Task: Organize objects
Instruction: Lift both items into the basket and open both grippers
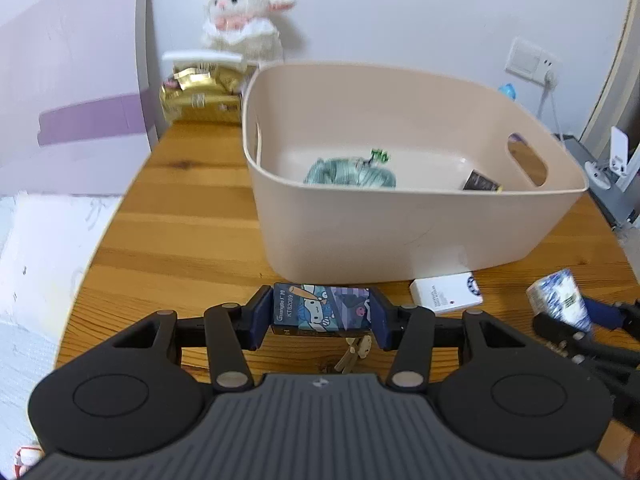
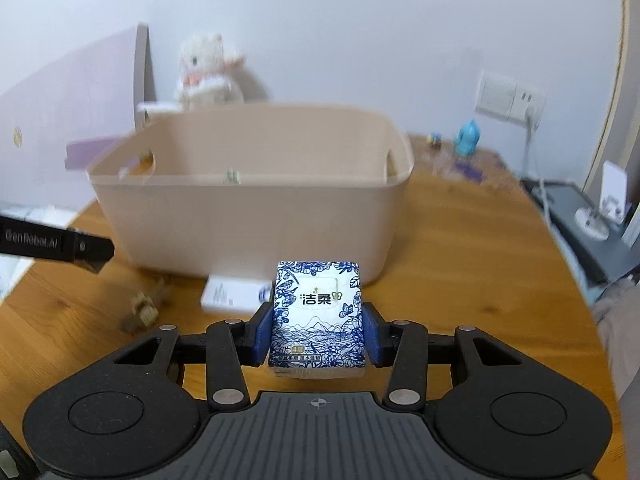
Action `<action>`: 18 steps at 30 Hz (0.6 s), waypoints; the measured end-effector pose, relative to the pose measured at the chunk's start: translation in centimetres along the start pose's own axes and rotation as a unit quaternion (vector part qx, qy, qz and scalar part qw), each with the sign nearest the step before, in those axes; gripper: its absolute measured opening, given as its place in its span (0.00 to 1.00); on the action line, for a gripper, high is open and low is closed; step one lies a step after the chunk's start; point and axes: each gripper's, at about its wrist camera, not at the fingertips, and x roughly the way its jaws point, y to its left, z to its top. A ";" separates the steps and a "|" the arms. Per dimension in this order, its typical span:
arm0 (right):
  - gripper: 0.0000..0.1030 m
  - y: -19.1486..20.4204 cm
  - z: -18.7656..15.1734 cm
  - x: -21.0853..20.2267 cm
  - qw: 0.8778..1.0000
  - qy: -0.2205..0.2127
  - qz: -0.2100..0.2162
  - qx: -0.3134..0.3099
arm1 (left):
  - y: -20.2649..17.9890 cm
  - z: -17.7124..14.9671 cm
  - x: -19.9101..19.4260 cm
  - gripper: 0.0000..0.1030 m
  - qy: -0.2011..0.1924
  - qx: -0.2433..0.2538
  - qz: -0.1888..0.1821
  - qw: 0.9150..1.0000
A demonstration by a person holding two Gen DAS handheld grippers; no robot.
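Observation:
My left gripper [image 1: 320,318] is shut on a small cartoon-printed box [image 1: 320,310], held above the wooden table just in front of the beige tub [image 1: 400,232]. My right gripper [image 2: 318,330] is shut on a blue-and-white tissue pack [image 2: 318,316], also lifted in front of the beige tub [image 2: 248,232]. The tissue pack [image 1: 560,300] shows at the right edge of the left wrist view. Inside the tub lie a green wrapped bundle [image 1: 350,172] and a dark packet [image 1: 482,182].
A white flat box [image 1: 446,294] and a small beige toy figure [image 2: 144,308] lie on the table before the tub. A gold bag [image 1: 200,96] and a white plush toy [image 1: 244,12] stand behind it. A blue figurine [image 2: 468,138] sits at the back right.

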 end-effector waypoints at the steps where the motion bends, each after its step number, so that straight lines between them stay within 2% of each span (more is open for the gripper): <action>1: 0.41 -0.1 0.4 -0.6 1.000 -0.010 0.000 0.000 | -0.1 0.1 -0.6 0.51 -0.007 0.003 0.000 1.000; 9: 0.41 -1.0 4.7 -4.0 0.996 -0.085 0.000 -0.001 | -1.0 1.8 -4.4 0.51 -0.070 0.033 0.006 0.997; 13: 0.41 -1.0 6.8 -3.8 0.994 -0.108 0.000 0.000 | -1.5 3.6 -5.2 0.51 -0.099 0.040 0.008 0.994; 18: 0.41 -1.1 9.0 -2.2 0.993 -0.120 0.001 0.007 | -2.1 5.6 -4.2 0.51 -0.116 0.046 0.016 0.992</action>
